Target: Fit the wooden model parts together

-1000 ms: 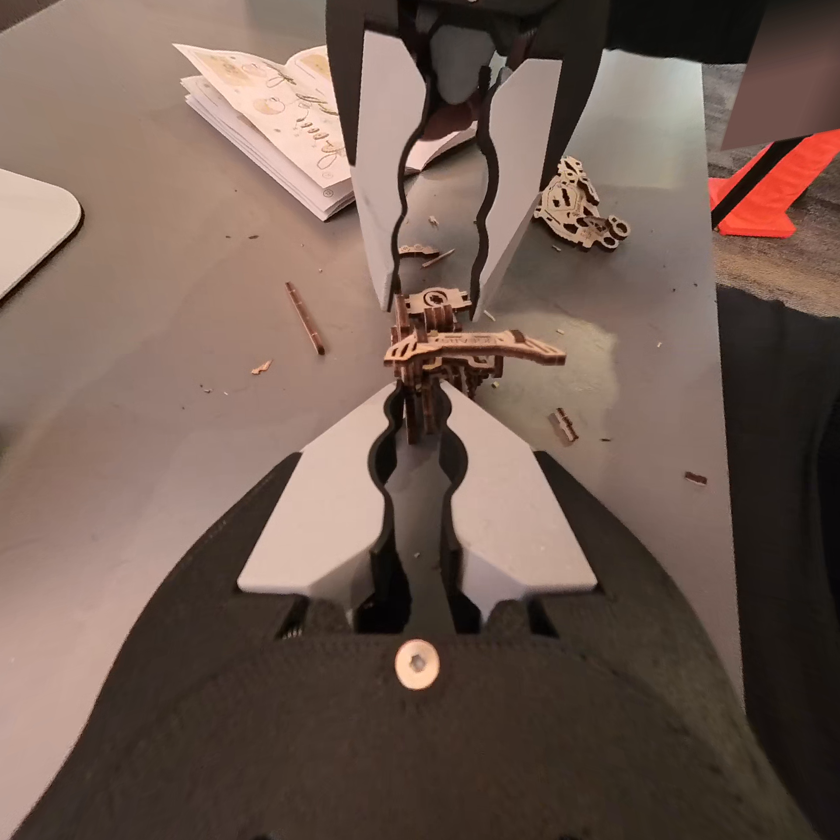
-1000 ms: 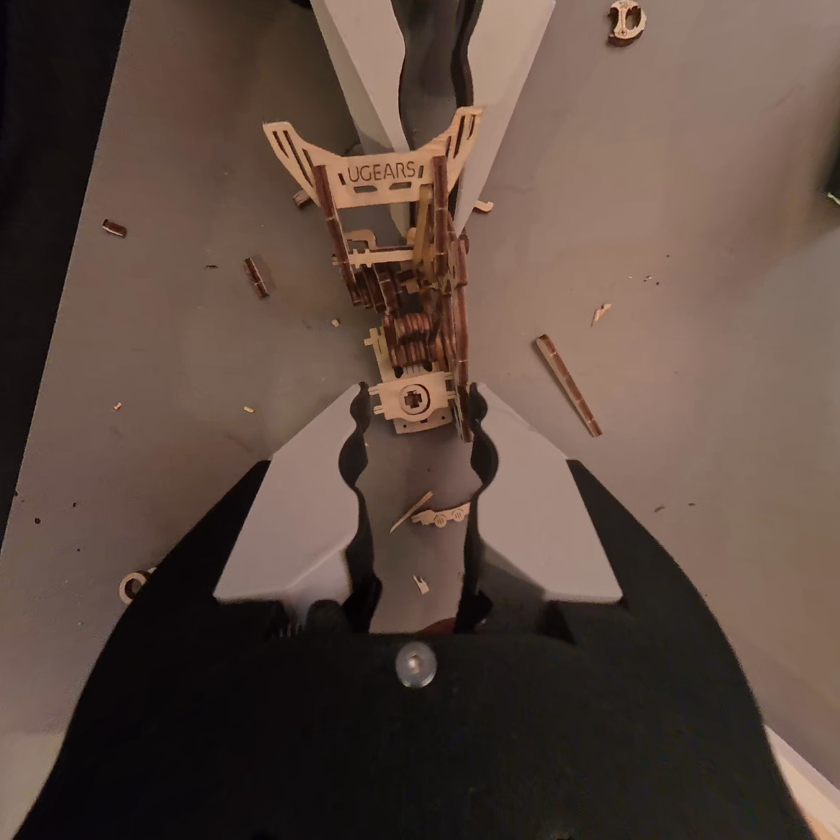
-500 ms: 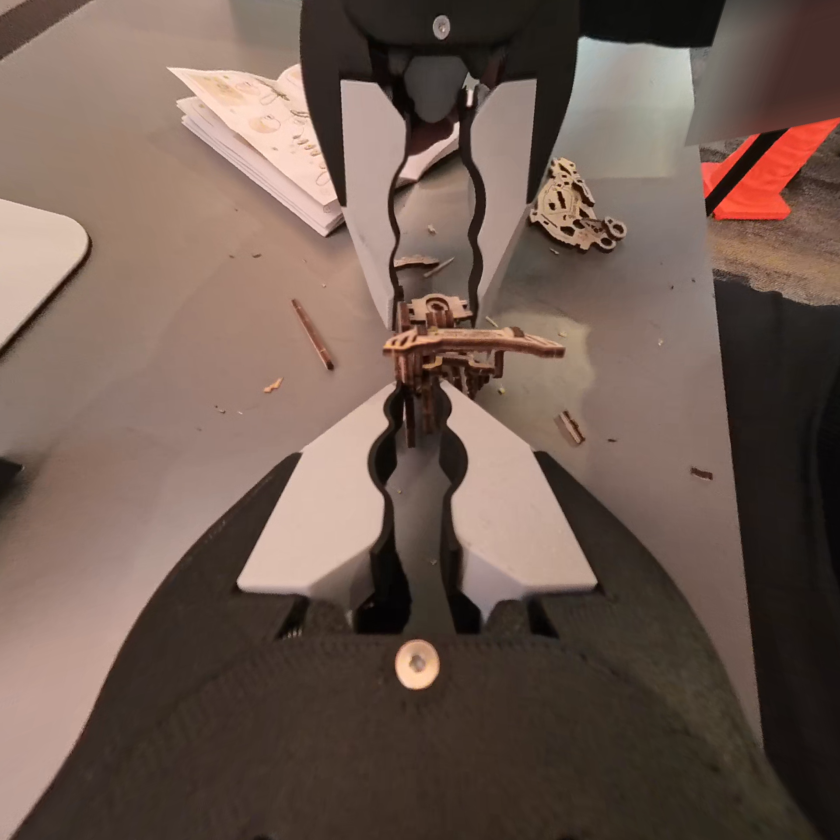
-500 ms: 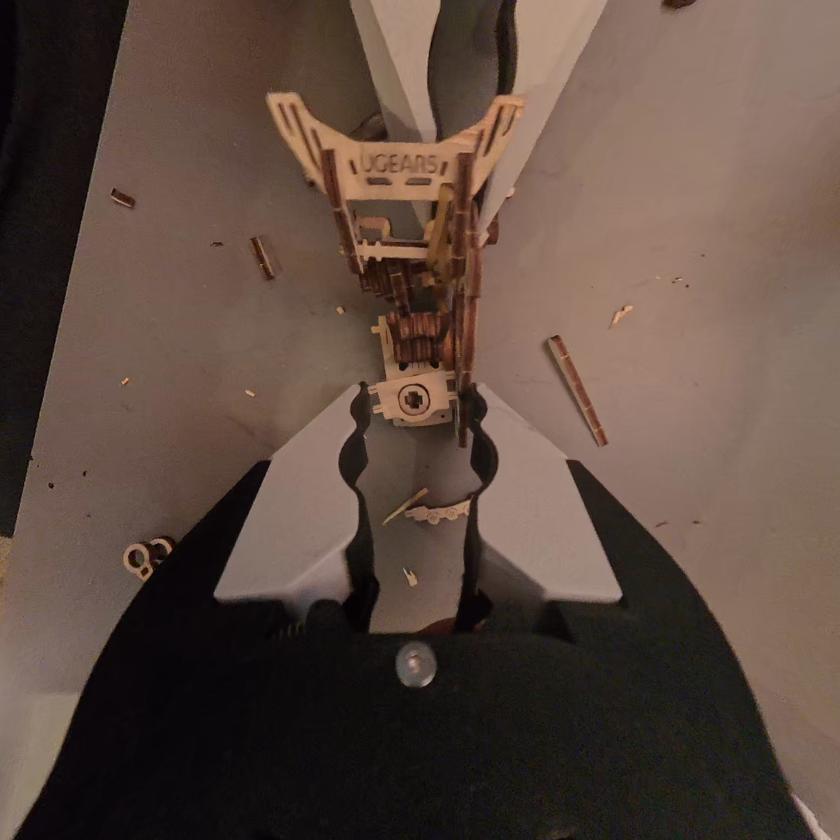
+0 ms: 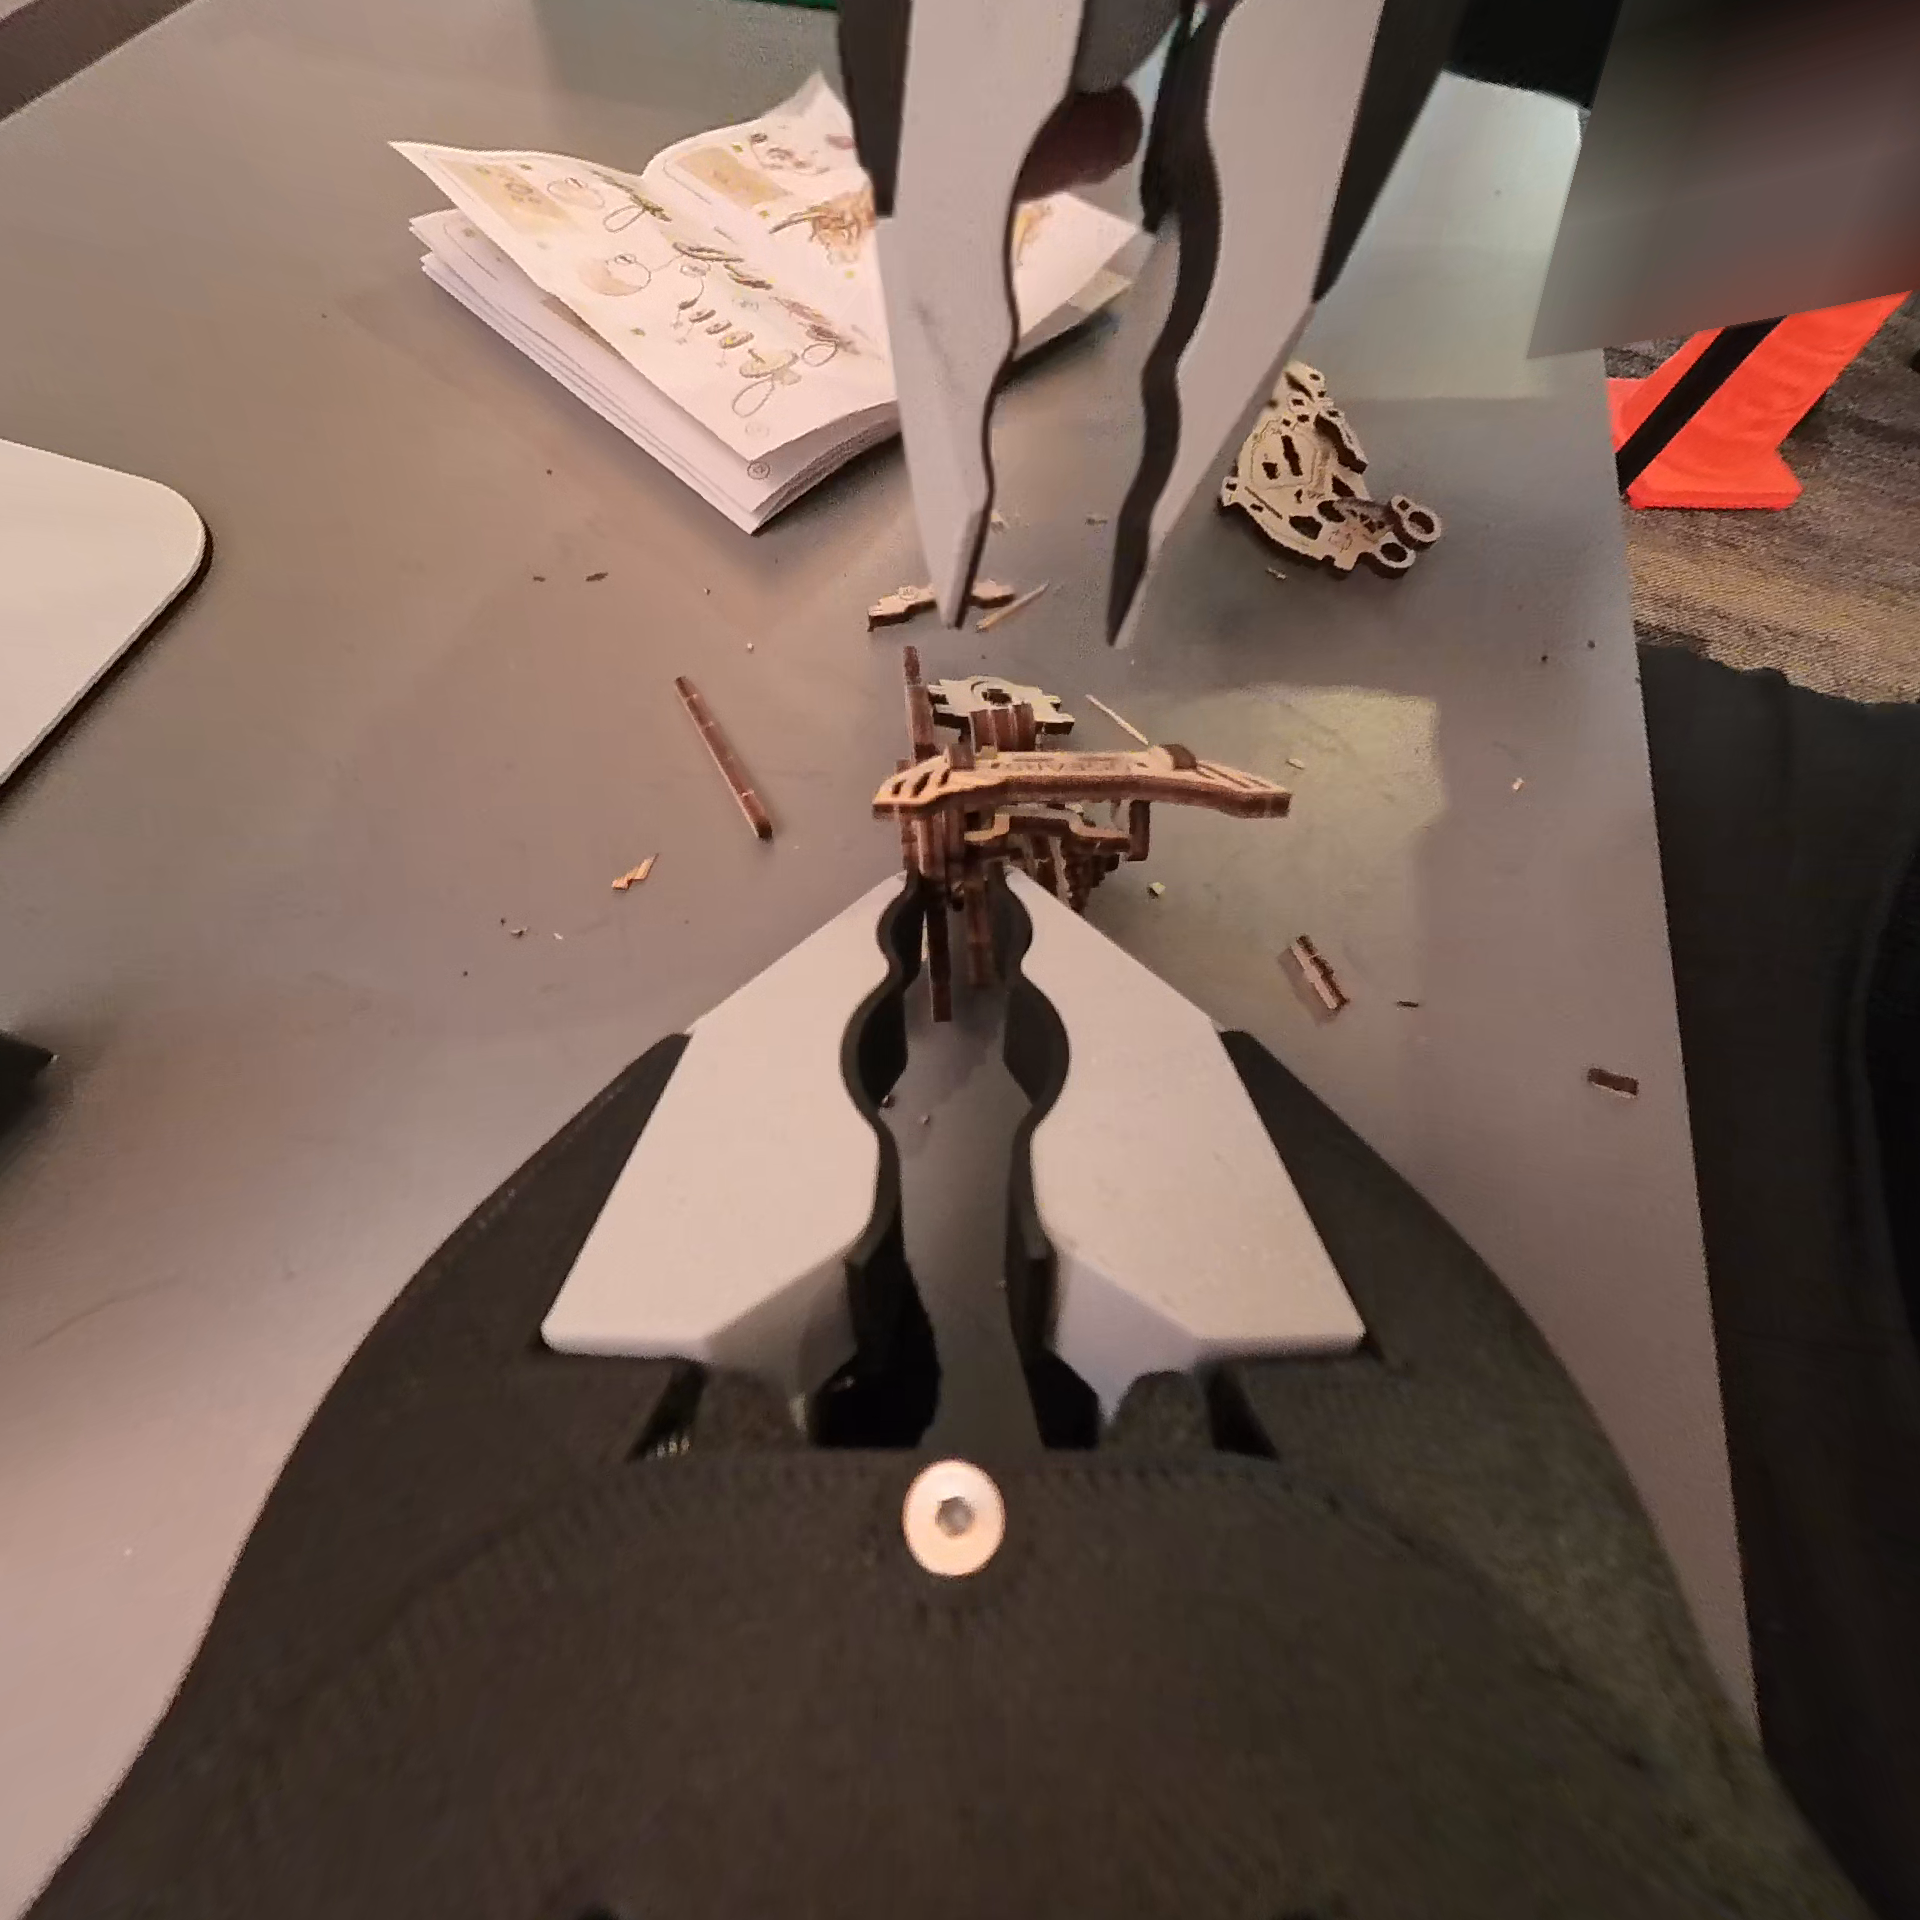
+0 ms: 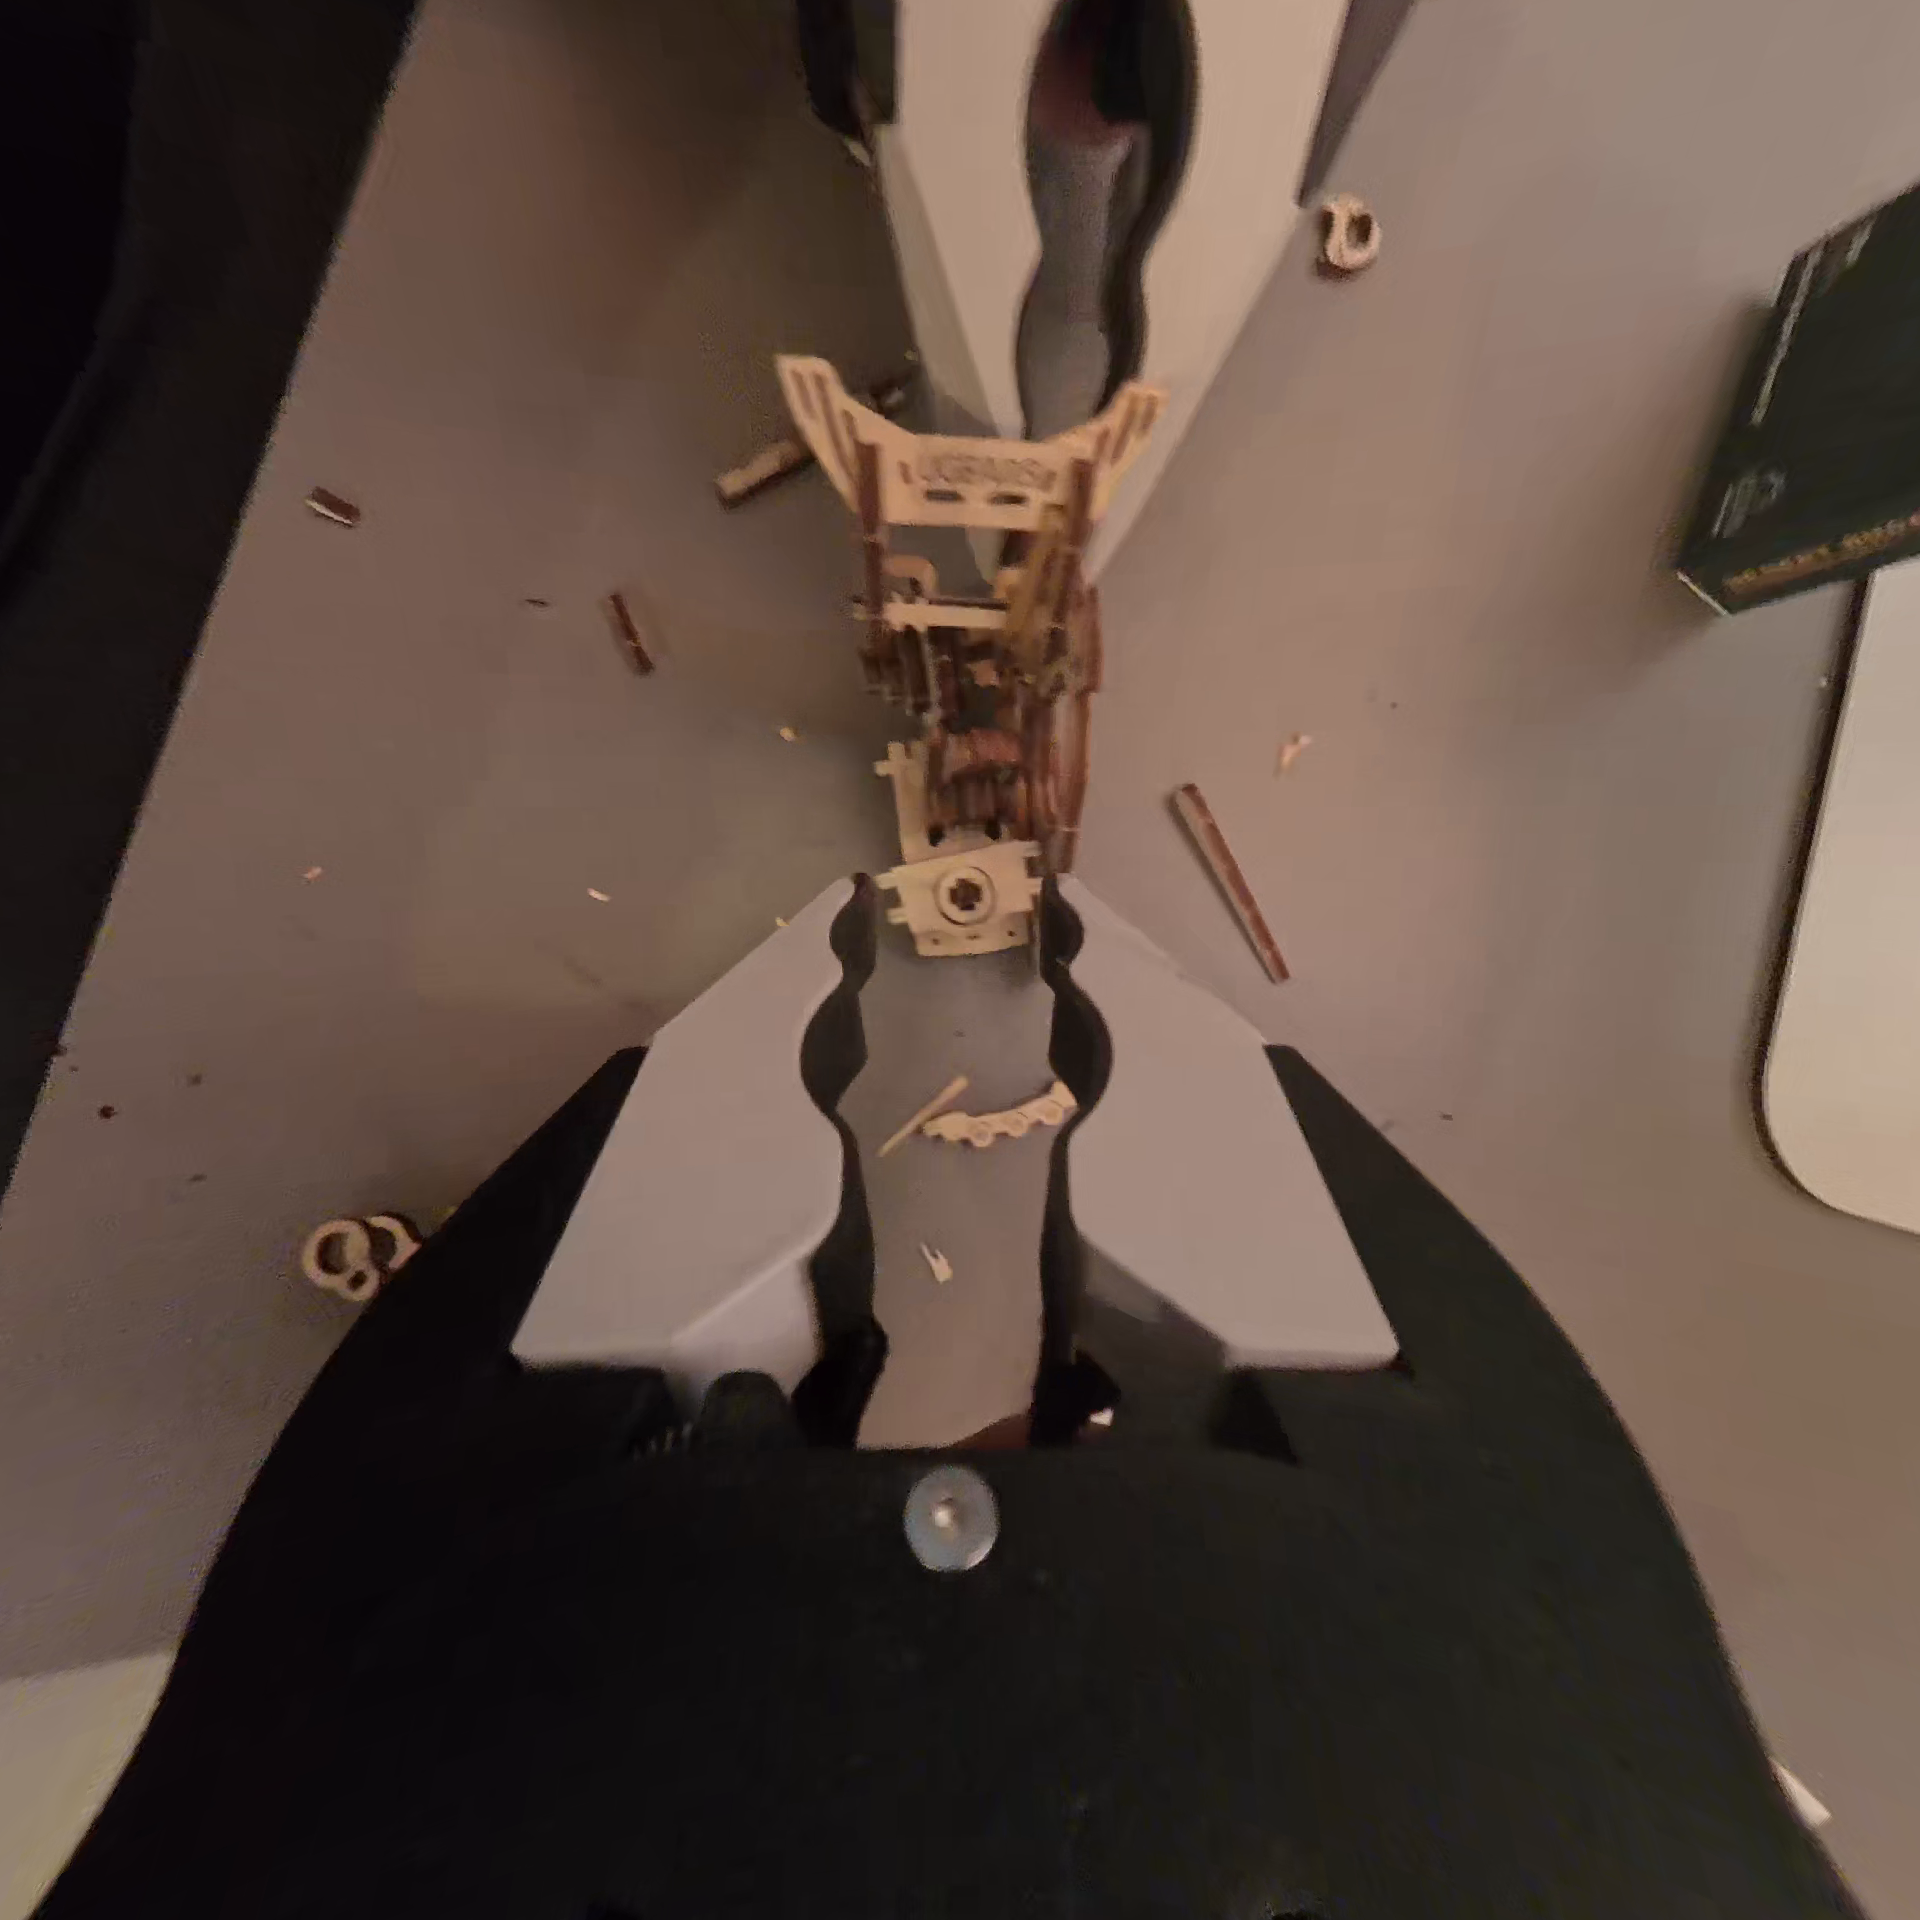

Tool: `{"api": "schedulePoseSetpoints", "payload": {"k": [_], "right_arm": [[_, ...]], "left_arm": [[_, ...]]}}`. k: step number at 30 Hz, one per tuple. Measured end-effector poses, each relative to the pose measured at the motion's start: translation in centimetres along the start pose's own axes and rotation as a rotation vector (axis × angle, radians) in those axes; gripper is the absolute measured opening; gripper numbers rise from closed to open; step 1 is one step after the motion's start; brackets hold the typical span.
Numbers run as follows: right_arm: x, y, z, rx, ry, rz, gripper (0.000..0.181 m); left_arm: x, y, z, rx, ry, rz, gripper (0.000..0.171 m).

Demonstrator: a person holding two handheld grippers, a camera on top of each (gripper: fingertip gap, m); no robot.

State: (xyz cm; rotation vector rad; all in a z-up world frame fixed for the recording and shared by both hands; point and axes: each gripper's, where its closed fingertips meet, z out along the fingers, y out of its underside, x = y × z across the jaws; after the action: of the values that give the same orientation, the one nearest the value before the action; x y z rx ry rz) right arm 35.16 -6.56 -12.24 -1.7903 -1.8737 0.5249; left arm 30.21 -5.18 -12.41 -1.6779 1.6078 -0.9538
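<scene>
The partly built wooden model point(image 5: 1018, 790) lies on the grey table point(image 5: 364, 675) and also shows in the right wrist view point(image 6: 977, 644). My left gripper point(image 5: 964, 888) is shut on its near end. My right gripper point(image 5: 1039, 623) comes down from the top of the left wrist view. Its jaws stand a little apart and empty, and its tips are a short gap off the model's far end. In the right wrist view the right gripper point(image 6: 954, 883) frames the model's round-holed end plate point(image 6: 961, 904). The left gripper's fingers point(image 6: 956, 260) show behind the model.
An open instruction booklet point(image 5: 665, 312) and a second wooden sub-assembly point(image 5: 1320, 488) lie at the back. A thin wooden stick point(image 5: 722, 753), a toothed strip point(image 6: 997, 1122), a ring piece point(image 6: 348, 1257) and chips are scattered around. A black box point(image 6: 1829, 436), a white pad point(image 5: 83, 582) and the table's right edge are close by. Tip to tip, the grippers are about 6 cm apart.
My right gripper has drawn back and up from the model's far end, and its jaws stand slightly narrower. My left gripper still holds the model in the same place.
</scene>
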Motion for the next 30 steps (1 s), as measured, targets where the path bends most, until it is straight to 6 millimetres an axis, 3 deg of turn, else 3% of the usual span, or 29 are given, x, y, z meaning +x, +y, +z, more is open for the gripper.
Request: {"api": "schedulePoseSetpoints", "payload": {"k": [6, 16, 22, 30], "right_arm": [[-0.1, 1.0, 1.4, -0.032, 0.015, -0.008, 0.038], [-0.2, 0.3, 1.0, -0.036, 0.026, -0.059, 0.033], [-0.3, 1.2, 2.2, -0.079, 0.015, -0.071, 0.031], [-0.4, 1.1, 1.9, -0.063, 0.029, -0.045, 0.034]], "left_arm": [[0.0, -0.1, 0.0, -0.002, 0.001, 0.003, 0.009], [-0.2, 0.0, 0.0, 0.005, -0.002, -0.011, 0.009], [0.0, -0.1, 0.1, 0.010, 0.005, -0.011, 0.009], [-0.2, -0.1, 0.0, 0.018, 0.001, -0.020, 0.009]]}}
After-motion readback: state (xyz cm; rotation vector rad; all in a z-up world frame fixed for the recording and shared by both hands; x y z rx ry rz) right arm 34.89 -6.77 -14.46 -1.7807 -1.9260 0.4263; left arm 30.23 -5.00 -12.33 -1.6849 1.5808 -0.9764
